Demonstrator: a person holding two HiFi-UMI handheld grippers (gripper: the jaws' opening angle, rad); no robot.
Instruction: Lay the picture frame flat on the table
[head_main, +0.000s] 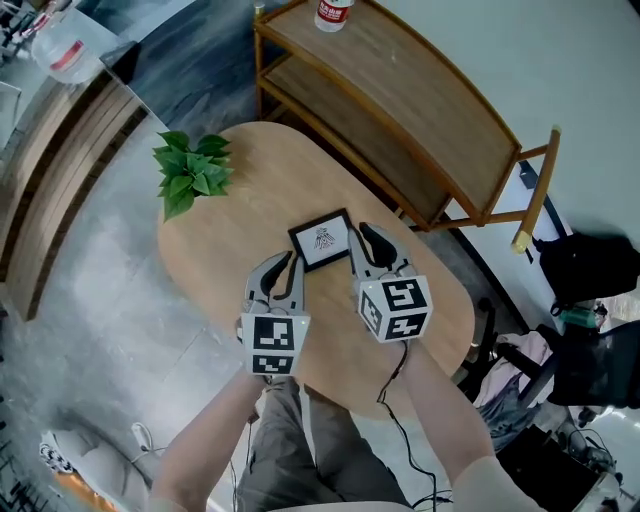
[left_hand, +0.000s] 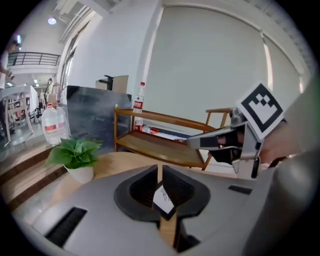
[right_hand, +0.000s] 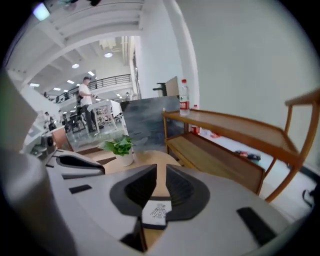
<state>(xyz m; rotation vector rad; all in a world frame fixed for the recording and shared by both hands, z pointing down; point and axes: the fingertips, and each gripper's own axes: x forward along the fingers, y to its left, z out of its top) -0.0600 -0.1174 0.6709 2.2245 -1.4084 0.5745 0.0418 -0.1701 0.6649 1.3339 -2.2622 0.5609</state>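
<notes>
A small black picture frame (head_main: 320, 240) with a white drawing lies face up on the oval wooden table (head_main: 220, 270). My right gripper (head_main: 362, 237) hovers at the frame's right edge; its jaws stand a narrow gap apart, with nothing pinched at the tips. In the right gripper view the frame (right_hand: 156, 211) shows below, through the gap behind the tips of the right gripper (right_hand: 160, 172). My left gripper (head_main: 290, 262) is by the frame's near left corner, its jaws closed to a thin slit. Under the left gripper (left_hand: 160, 172) the frame (left_hand: 162, 200) shows too.
A potted green plant (head_main: 193, 170) stands at the table's far left end. Beyond the table a two-tier wooden bench (head_main: 400, 90) carries a bottle (head_main: 332, 12). Black bags (head_main: 585, 265) and clutter lie on the floor at the right.
</notes>
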